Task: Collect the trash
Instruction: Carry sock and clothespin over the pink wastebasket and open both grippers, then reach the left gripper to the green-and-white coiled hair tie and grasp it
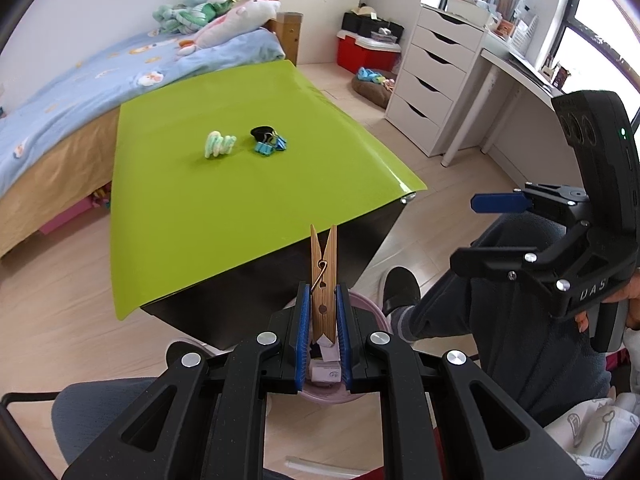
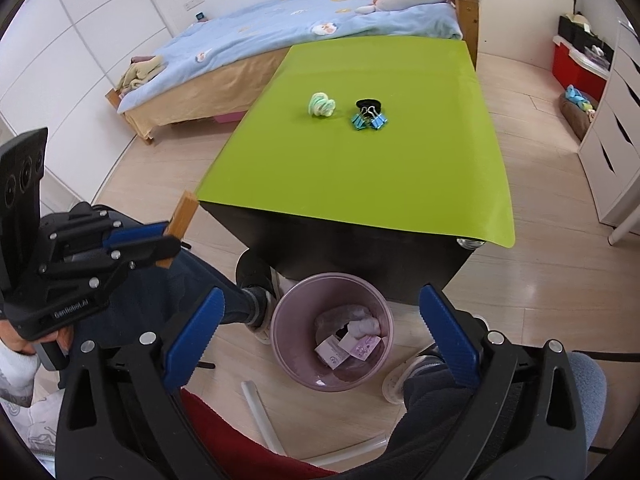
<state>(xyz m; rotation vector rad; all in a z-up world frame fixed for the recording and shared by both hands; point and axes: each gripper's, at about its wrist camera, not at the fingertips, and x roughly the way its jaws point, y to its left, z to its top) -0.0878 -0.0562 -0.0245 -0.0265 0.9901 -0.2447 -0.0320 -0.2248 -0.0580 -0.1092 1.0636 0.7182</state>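
Note:
My left gripper [image 1: 323,312] is shut on a wooden clothespin [image 1: 323,280] and holds it above the pink trash bin [image 1: 380,316]; it also shows in the right wrist view [image 2: 160,240] with the clothespin [image 2: 182,216]. My right gripper [image 2: 320,332] is open and empty above the pink trash bin [image 2: 288,320], which holds paper scraps [image 2: 348,350]. On the green table [image 2: 360,168] lie a green-white scrunchie [image 2: 322,105], blue binder clips [image 2: 369,119] and a black hair tie [image 2: 368,103].
A bed [image 2: 280,36] with plush toys stands behind the table. White drawers [image 1: 432,76] and a desk stand at the right. A red box [image 1: 360,54] sits on the floor. The person's leg and slipper [image 1: 400,284] are beside the bin.

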